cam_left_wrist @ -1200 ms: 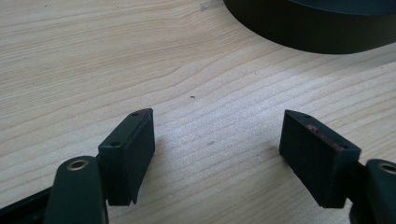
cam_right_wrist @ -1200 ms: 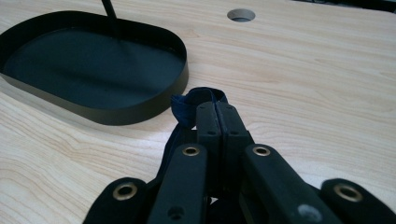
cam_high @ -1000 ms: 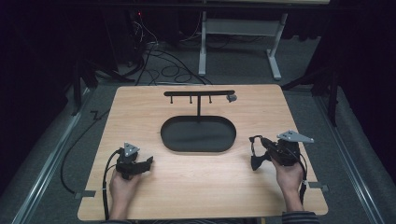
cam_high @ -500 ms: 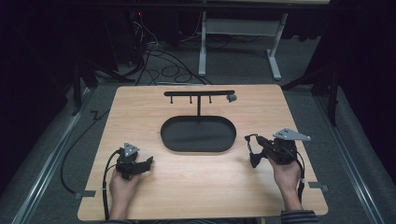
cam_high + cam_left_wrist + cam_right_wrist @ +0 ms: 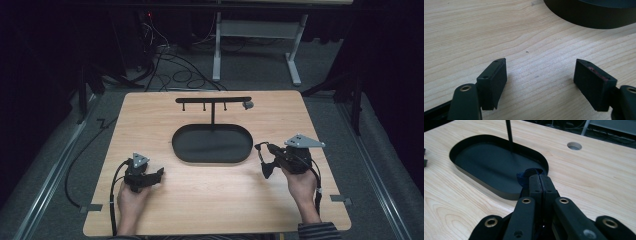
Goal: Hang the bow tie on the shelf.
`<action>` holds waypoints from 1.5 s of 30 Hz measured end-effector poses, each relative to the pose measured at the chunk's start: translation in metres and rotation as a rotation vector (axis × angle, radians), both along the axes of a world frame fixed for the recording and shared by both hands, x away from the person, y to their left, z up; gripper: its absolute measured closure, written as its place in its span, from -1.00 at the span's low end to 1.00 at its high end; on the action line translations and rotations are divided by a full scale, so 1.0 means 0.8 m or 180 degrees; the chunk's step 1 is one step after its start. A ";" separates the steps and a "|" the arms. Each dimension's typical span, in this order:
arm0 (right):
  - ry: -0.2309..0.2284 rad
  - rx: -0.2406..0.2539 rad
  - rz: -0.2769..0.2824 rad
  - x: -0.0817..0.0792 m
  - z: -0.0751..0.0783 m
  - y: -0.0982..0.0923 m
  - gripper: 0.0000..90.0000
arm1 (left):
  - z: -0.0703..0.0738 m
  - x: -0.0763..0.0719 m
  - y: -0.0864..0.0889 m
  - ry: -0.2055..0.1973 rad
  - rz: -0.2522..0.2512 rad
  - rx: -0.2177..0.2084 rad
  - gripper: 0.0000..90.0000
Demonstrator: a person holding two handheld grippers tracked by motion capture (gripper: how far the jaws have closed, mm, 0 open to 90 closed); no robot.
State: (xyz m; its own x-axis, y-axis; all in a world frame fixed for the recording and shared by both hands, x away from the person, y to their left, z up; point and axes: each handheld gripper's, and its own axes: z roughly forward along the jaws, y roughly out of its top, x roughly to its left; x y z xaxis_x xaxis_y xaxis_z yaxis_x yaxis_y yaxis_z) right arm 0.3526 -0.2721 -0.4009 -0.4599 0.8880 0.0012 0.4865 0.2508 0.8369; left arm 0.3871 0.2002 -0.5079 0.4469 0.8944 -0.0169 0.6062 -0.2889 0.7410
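The right gripper (image 5: pixel 540 178) has its jaws pressed together on a small dark blue thing (image 5: pixel 522 177), perhaps a strap, over the black oval tray's (image 5: pixel 212 156) right rim. The left gripper (image 5: pixel 540 75) rests with jaws apart near the table's (image 5: pixel 150 115) front-left corner.

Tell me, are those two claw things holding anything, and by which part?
The right gripper is shut on a small dark blue thing, pinched at one edge; what it is cannot be told. The left gripper is open and holds nothing.
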 end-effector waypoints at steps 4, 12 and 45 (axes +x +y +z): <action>-0.0022 -0.0019 0.0070 0.003 0.005 0.007 1.00 | 0.000 0.000 0.000 -0.0001 0.0000 -0.0001 -0.40; -0.0094 -0.0046 0.0183 0.008 0.013 0.022 1.00 | 0.000 0.000 0.000 0.0000 0.0000 0.0000 -0.40; -0.0166 0.0081 0.0274 0.046 0.040 0.041 1.00 | 0.000 0.000 0.000 0.0000 0.0000 -0.0001 -0.40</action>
State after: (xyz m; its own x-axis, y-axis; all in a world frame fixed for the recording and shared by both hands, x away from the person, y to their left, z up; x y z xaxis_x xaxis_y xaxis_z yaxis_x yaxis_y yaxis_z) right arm 0.3892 -0.2394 -0.3689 -0.5345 0.8451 -0.0028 0.4196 0.2682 0.8672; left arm 0.3871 0.2002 -0.5080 0.4469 0.8944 -0.0171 0.6061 -0.2886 0.7412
